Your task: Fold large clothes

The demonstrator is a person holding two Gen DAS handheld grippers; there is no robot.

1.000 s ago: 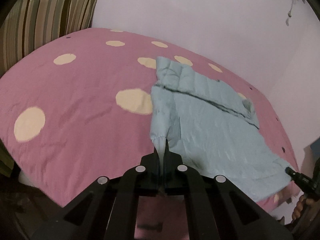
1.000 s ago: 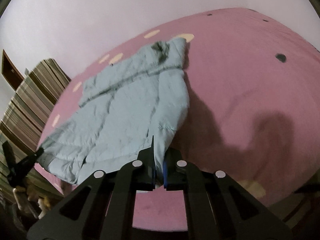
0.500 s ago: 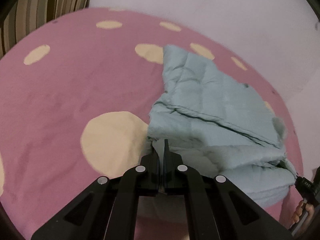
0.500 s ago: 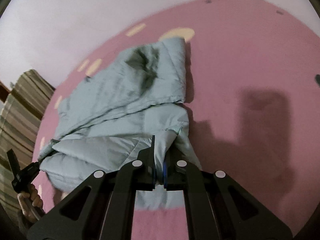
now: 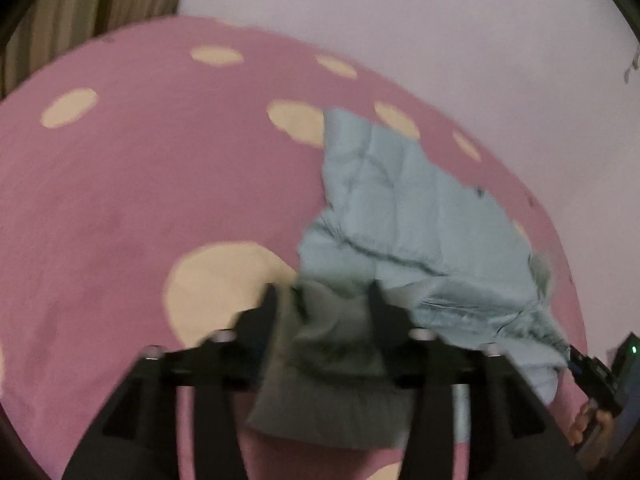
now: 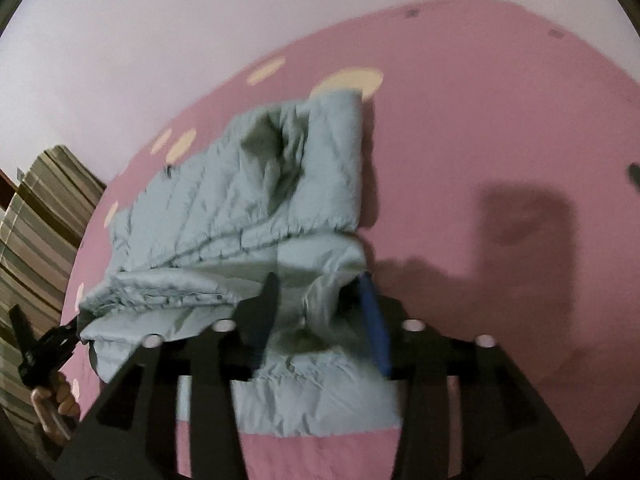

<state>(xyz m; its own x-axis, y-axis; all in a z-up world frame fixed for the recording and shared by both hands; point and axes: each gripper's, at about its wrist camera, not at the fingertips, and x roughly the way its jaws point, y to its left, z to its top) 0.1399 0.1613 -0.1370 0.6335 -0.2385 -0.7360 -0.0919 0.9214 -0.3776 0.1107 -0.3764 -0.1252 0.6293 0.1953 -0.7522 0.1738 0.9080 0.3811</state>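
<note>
A light blue puffer jacket (image 5: 420, 208) lies folded over on itself on the pink bedspread (image 5: 120, 200) with cream spots. My left gripper (image 5: 322, 292) hangs low over the jacket's near left corner. Its jaws are opening, and slack fabric lies between them without being pinched. In the right wrist view the jacket (image 6: 248, 200) shows its collar end at the far side. My right gripper (image 6: 319, 280) stands over the near right corner, its jaws also opening around loose fabric. Each view shows the other gripper at its edge (image 5: 592, 368) (image 6: 44, 344), held by a hand (image 6: 56, 396).
A pale wall (image 5: 440, 40) runs behind the bed. A striped curtain (image 6: 40, 220) hangs at the left end. The bedspread (image 6: 480, 120) stretches bare to the right of the jacket, crossed by a dark shadow (image 6: 528, 220).
Both grippers carried the jacket's near edge forward over the bed, doubling the jacket over. Their jaws, shut on the fabric before, now stand apart and the fabric has slumped.
</note>
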